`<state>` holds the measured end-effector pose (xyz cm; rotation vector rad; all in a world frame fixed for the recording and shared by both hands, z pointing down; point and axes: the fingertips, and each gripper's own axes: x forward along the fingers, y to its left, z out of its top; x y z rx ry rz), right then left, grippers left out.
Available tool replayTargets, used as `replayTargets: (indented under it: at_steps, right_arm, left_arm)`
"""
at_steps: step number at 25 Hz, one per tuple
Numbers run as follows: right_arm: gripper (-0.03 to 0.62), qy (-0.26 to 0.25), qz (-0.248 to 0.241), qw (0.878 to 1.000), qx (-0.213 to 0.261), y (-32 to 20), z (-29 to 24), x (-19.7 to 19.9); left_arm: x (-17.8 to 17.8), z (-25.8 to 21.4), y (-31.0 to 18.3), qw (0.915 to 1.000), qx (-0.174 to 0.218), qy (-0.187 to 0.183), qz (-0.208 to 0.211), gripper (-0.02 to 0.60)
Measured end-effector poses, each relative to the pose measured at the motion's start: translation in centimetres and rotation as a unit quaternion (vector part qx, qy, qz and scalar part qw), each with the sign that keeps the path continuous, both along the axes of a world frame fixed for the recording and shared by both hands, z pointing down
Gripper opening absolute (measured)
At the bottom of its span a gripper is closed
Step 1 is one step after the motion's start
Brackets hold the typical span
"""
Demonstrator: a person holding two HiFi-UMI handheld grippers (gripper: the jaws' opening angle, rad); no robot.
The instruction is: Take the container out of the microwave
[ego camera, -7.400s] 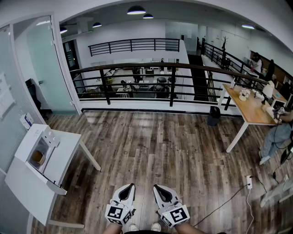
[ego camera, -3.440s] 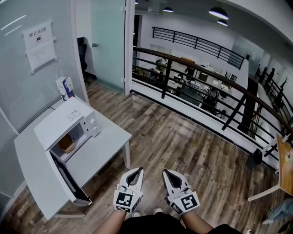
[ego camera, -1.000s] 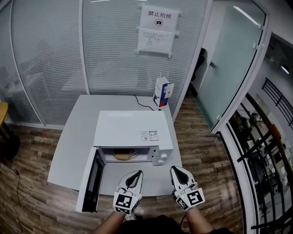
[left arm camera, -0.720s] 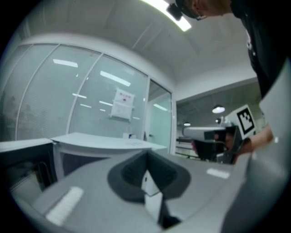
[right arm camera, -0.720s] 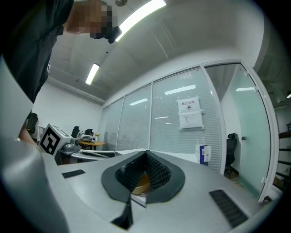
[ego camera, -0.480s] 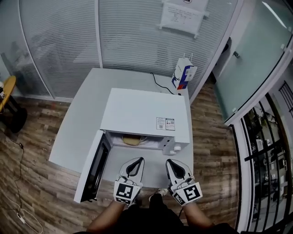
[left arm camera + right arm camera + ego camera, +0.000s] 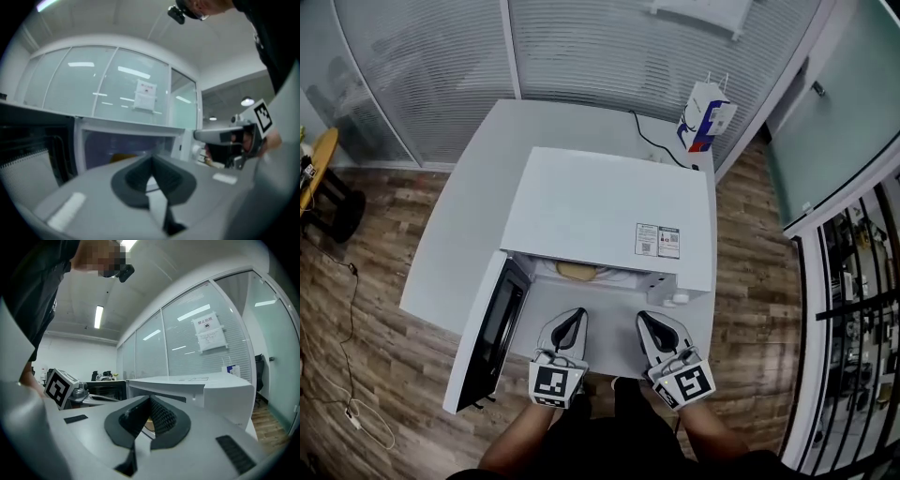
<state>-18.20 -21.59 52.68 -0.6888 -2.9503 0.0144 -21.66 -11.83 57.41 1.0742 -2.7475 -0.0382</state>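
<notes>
Container: in the head view, the tan container (image 7: 577, 271) sits inside the white microwave (image 7: 600, 206), just behind its open front.
Door: the door (image 7: 492, 328) hangs open on the left, at the worktop (image 7: 469, 216) edge.
Grippers: left gripper (image 7: 575, 314) and right gripper (image 7: 645, 317) are side by side near the opening, apart from the container.
Left gripper view: fingers (image 7: 136, 176) clenched on nothing; the container is farther in.
Right gripper view: fingers (image 7: 161, 418) clenched on nothing.

Head view, centre: the container (image 7: 577, 271) shows only as a tan sliver, the rest hidden under the microwave (image 7: 600, 211) roof (its label (image 7: 658, 240) print is too small to read). Upper edge: wall sign (image 7: 694, 11) cut off. Left gripper view, centre: container blurred.
</notes>
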Motion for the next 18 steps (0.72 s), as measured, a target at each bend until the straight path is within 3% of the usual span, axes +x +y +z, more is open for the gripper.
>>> replayTargets:
  at_steps: [4, 6, 9, 14, 18]
  right_arm:
    - [-0.006, 0.01, -0.016, 1.0, 0.001, 0.5, 1.6, -1.1]
    - [-0.006, 0.01, -0.026, 1.0, 0.003, 0.8, 2.4, -2.0]
    - [-0.006, 0.011, -0.031, 0.999, 0.0, 1.2, 3.2, -2.9]
    - [-0.006, 0.014, -0.04, 0.999, 0.01, 1.2, 4.5, -3.5]
    - [-0.006, 0.019, -0.049, 0.999, 0.006, 1.6, 5.5, -3.4]
  left_arm:
    - [-1.2, 2.6, 0.9, 0.999, -0.014, 0.017, -0.039, 0.005]
    - [-2.0, 3.8, 0.8, 0.9985, -0.013, 0.023, -0.047, 0.041]
    - [-3.1, 5.2, 0.6, 0.9976, -0.018, 0.029, -0.06, 0.226]
    - [-6.0, 8.0, 1.0, 0.9955, -0.027, 0.04, -0.081, 0.435]
    - [-8.4, 9.9, 0.8, 0.9953, -0.04, 0.051, -0.072, 0.516]
